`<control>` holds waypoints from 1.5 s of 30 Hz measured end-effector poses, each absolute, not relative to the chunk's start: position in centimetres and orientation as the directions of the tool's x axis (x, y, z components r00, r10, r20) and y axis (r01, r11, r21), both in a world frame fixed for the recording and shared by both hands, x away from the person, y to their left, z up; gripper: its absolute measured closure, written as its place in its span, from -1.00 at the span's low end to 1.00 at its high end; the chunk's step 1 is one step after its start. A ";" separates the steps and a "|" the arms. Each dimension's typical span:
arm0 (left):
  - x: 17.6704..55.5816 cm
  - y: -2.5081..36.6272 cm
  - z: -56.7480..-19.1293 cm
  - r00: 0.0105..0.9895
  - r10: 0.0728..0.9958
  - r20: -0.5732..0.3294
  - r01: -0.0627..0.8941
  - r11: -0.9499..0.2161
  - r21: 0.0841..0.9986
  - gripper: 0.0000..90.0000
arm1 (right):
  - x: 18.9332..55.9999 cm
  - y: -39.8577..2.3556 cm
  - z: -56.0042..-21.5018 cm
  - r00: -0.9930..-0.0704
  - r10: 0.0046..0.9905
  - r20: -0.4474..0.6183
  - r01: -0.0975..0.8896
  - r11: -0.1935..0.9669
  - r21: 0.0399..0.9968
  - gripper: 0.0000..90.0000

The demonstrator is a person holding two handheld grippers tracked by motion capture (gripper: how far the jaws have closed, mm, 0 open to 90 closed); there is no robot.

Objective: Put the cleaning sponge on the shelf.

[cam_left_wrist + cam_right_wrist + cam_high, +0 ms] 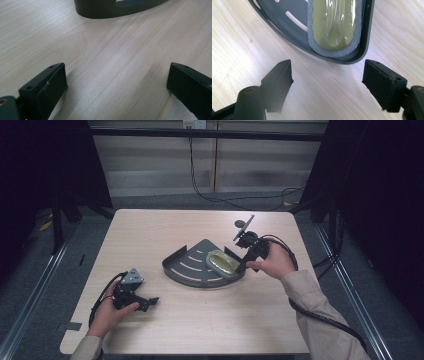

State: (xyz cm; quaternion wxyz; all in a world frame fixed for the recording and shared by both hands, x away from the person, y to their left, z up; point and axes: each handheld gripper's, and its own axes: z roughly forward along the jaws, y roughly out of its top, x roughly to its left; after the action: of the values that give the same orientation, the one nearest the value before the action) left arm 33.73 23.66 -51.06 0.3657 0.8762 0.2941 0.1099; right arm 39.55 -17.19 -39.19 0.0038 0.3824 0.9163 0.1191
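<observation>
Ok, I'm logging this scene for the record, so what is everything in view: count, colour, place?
Table: one, light wood, centre.
Corner tray: one, dark grey, slotted, fan-shaped, mid-table.
Wrapped sponge: one, yellow-green with grey edge, in clear film, lying in the tray's right part.
Wall cable: one, black, hanging behind the table.
Left hand-held gripper: one, black, near the table's left front, jaws open over bare wood.
Right hand-held gripper: one, black, at the tray's right edge, jaws open, nothing between them.
Hands: two, beige sleeves, one per gripper.
</observation>
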 end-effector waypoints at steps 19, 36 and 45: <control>33.7 23.7 -51.1 0.803 0.596 -0.023 0.435 -0.559 0.706 -0.95 | 37.0 -19.6 -39.8 -0.724 0.686 0.076 0.683 0.697 0.219 -0.48; 33.7 23.7 -51.1 0.803 0.596 -0.022 0.435 -0.560 0.705 -0.95 | 34.4 -22.4 -41.4 -0.716 0.692 0.089 0.691 0.685 0.233 -0.51; 33.7 23.7 -51.1 0.803 0.595 -0.022 0.434 -0.561 0.705 -0.95 | 33.3 -23.7 -42.8 -0.704 0.701 0.108 0.702 0.666 0.253 -0.52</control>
State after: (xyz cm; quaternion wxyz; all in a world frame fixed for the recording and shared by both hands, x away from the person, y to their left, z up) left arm 33.74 23.66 -51.05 0.3651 0.8766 0.2935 0.1100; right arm 33.32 -23.65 -42.77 -0.0007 0.3844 0.9126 0.1390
